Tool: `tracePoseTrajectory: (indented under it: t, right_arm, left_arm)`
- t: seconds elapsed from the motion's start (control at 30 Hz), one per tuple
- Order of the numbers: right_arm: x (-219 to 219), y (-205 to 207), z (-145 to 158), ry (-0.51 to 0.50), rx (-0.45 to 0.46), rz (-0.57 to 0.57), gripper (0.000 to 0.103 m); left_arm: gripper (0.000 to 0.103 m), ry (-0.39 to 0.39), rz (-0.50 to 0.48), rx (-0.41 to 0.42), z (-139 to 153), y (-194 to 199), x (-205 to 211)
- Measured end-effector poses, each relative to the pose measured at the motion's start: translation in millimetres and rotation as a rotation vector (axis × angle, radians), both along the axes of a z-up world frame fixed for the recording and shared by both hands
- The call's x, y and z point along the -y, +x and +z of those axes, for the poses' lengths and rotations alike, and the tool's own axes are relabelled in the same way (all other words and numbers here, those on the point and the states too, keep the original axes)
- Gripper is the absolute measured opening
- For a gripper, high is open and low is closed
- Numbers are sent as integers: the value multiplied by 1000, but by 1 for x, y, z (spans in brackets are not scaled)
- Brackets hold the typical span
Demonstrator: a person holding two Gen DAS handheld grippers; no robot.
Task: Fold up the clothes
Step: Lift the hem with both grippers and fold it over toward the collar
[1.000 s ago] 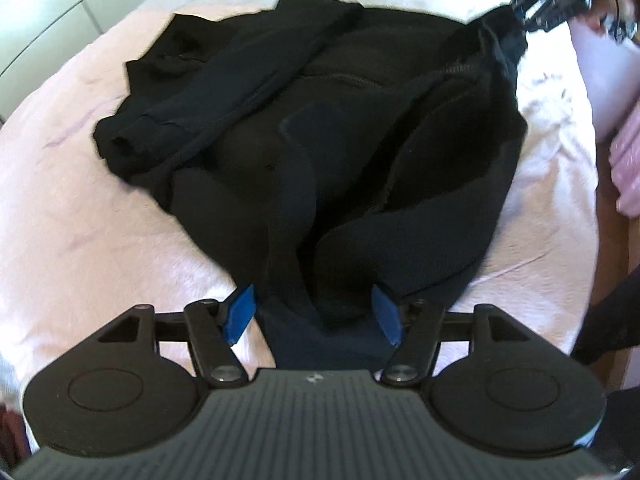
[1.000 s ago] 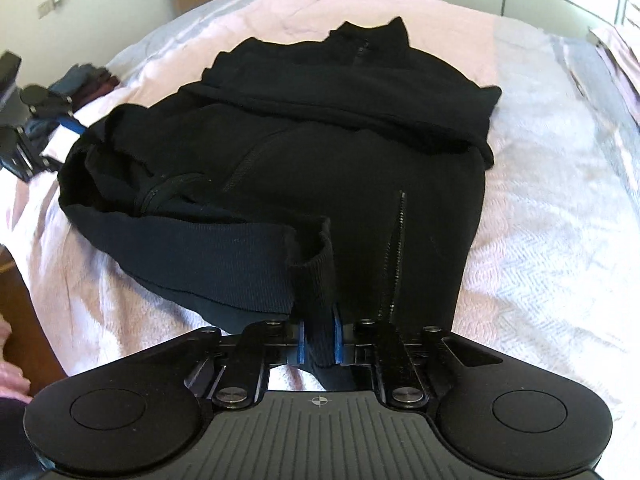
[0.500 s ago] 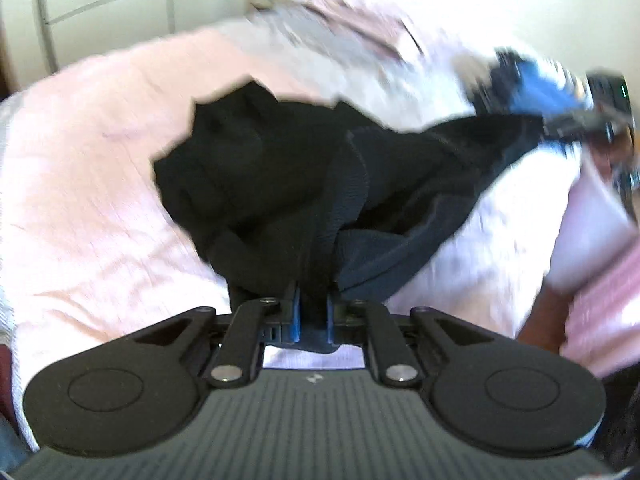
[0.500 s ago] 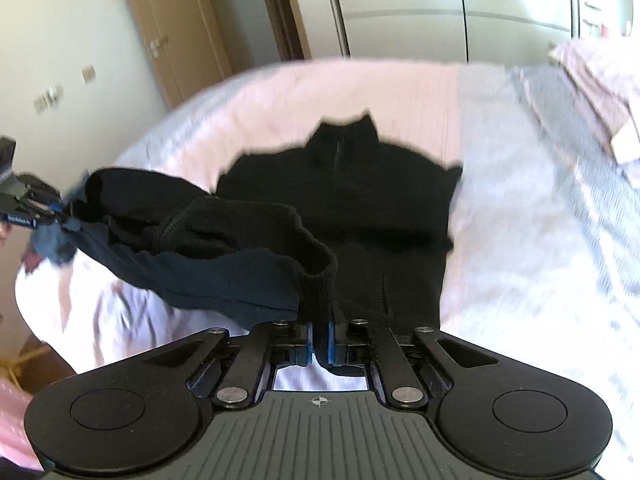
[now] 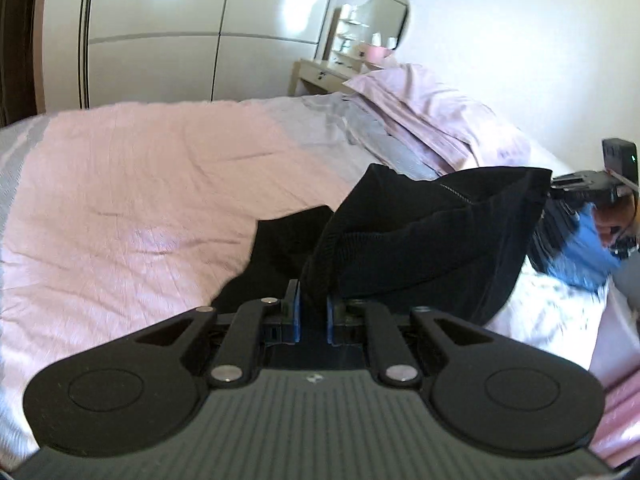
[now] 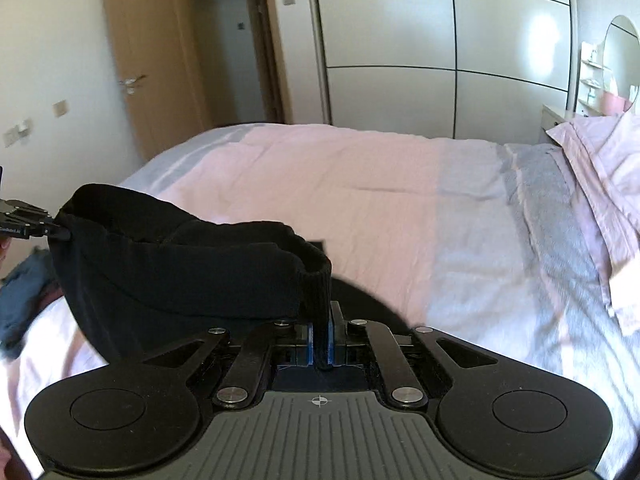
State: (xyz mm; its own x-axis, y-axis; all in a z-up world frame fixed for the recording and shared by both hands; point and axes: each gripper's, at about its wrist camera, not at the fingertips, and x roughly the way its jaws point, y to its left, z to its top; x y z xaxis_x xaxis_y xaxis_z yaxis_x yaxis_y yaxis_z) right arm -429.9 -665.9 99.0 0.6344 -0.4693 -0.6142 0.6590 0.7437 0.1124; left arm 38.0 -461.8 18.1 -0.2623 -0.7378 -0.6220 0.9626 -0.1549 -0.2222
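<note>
black garment (image 5: 432,236) slung between both tongs above the bed (image 5: 140,184), left tongs (image 5: 313,312) and right tongs (image 6: 319,340) each clamped on its ribbed hem

Each camera sits close behind its own fingers, tilted down across the bed (image 5: 152,184). Both share the wardrobe (image 6: 440,40), and probably the same black garment (image 5: 420,240) hanging between them.
</note>
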Motion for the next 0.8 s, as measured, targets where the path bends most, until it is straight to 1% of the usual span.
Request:
tracePoseTrajectory:
  t: [0.07,0.17,0.23,0.27,0.33,0.37,0.43,0.47,0.5,0.53,0.57,0.6,0.67,0.73,0.77,0.8]
  right_arm:
    - [29,22,-3,0,-23,-1,5]
    - [71,55,-15,10,-50,2,5]
    - [95,76,-35,21,-70,8,5]
    - [109,86,-48,24,-76,5,5]
    - [135,104,-82,38,-98,-6,6]
    - [143,111,-98,53,-116,-18,13]
    - [154,117,-128,88,-125,-69,30]
    - [154,114,-139,114,-105,-82,35]
    - [152,108,-149,143,-88,-92,38]
    - [148,99,-156,166,-86,-96,44]
    - [143,91,-163,189,-84,-101,50]
    - [138,82,-169,211,-83,-104,52]
    - [126,59,-179,246,-98,-111,59]
    - [115,34,-190,306,-114,-131,63]
    - [111,23,-197,344,-118,-137,66]
    - [108,14,-202,382,-124,-141,67]
  left_arm:
    - [9,39,2,0,-11,17,35]
    - [10,100,40,11,-37,35,85]
    - [13,159,102,19,-65,46,114]
    - [18,193,142,18,-82,51,128]
    - [18,242,215,53,-109,54,142]
    - [18,262,252,62,-121,57,142]
    - [23,289,298,35,-139,64,130]
    - [29,301,311,17,-145,66,121]
    - [32,319,312,-4,-151,65,109]
    - [32,339,310,-26,-155,64,98]
    - [35,359,308,-49,-160,63,86]
    - [43,378,305,-86,-164,61,76]
    - [51,414,300,-166,-172,57,57]
    - [63,442,278,-233,-179,50,47]
    - [67,456,254,-255,-184,46,44]
    - [67,466,230,-263,-189,42,42]
